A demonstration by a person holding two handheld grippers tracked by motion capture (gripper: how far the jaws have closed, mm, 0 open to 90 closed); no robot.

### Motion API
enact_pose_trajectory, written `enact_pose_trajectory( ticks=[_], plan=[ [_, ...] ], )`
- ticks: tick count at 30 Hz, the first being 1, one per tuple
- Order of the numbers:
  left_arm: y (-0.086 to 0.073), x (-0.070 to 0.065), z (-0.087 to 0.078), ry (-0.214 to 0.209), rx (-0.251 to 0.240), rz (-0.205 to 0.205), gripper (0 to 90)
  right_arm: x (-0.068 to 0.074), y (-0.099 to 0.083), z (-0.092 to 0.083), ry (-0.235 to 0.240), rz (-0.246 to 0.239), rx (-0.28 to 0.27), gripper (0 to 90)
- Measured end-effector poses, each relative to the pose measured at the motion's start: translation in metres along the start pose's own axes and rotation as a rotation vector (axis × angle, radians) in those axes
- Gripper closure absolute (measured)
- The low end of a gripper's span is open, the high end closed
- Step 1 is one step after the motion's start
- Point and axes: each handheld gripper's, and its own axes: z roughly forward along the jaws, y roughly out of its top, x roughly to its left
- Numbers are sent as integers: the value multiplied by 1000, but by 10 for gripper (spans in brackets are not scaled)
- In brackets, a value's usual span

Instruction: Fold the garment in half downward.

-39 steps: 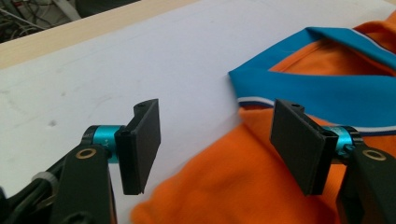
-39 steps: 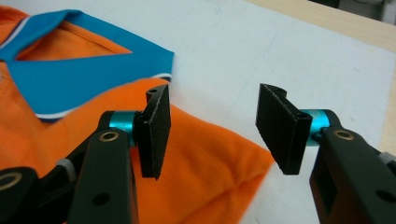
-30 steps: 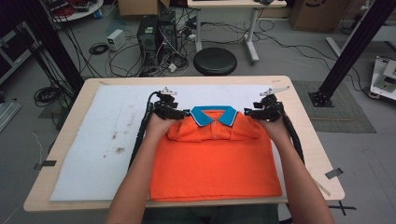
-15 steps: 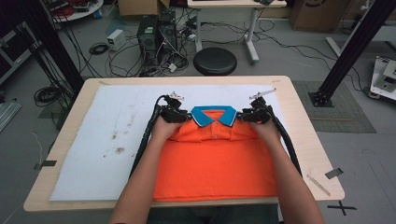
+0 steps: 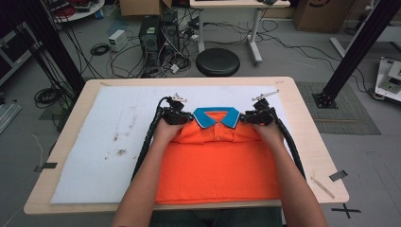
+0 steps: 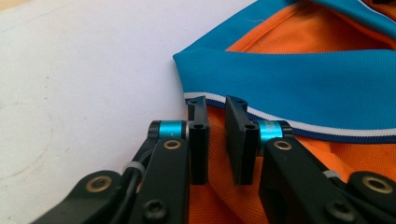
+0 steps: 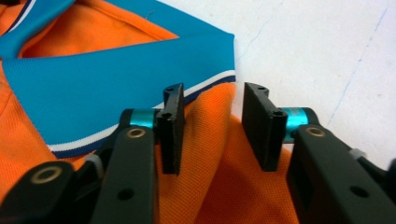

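An orange polo shirt with a blue collar lies flat on the white mat, collar at the far side. My left gripper rests at the shirt's left shoulder beside the collar. Its jaws have just been closing, and in the left gripper view they pinch a thin fold of orange fabric under the collar's striped edge. My right gripper sits at the right shoulder. Its jaws have also just been closing and hold a raised ridge of orange fabric at a wider gap.
The mat covers most of a wooden table; its left half is bare with a few dark specks. A strip of tape lies near the table's right front corner. Beyond the table are a black stool, cables and a computer case.
Both grippers have slid inward toward the collar, the right one more, and sunk onto the shirt's shoulders. Their jaws have narrowed onto the orange fabric.
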Motion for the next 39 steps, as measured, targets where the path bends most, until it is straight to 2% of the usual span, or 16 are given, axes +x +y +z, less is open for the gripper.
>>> enact_pose_trajectory(
  ticks=[1, 2, 3, 5, 8, 14, 19, 28, 34, 39],
  plan=[
    [0, -1, 0, 7, 5, 15, 815, 1, 0, 0, 4, 5, 3, 675],
    [0, -1, -1, 8, 3, 16, 825, 1, 0, 0, 7, -8, 4, 706],
    [-1, -2, -1, 6, -2, 18, 833, 2, 0, 0, 6, -1, 7, 717],
    [-1, -2, -2, 0, -5, 20, 842, 4, 0, -1, 3, -12, 6, 795],
    [-1, -4, -6, 1, -24, 18, 847, 7, 1, -2, -7, -27, 2, 842],
    [1, -7, -20, -1, -78, 32, 848, 17, 1, -12, -36, -54, -45, 851],
    [2, -13, -32, -3, -126, 46, 848, 24, 0, -27, -51, -77, -114, 851],
    [-4, -27, -57, -29, -209, 75, 848, 40, -9, -56, -24, -116, -182, 851],
    [-13, -37, -68, -56, -226, 103, 847, 45, -22, -63, -1, -125, -183, 851],
    [-28, -46, -74, -81, -218, 115, 846, 53, -33, -71, 23, -137, -191, 851]
  ],
)
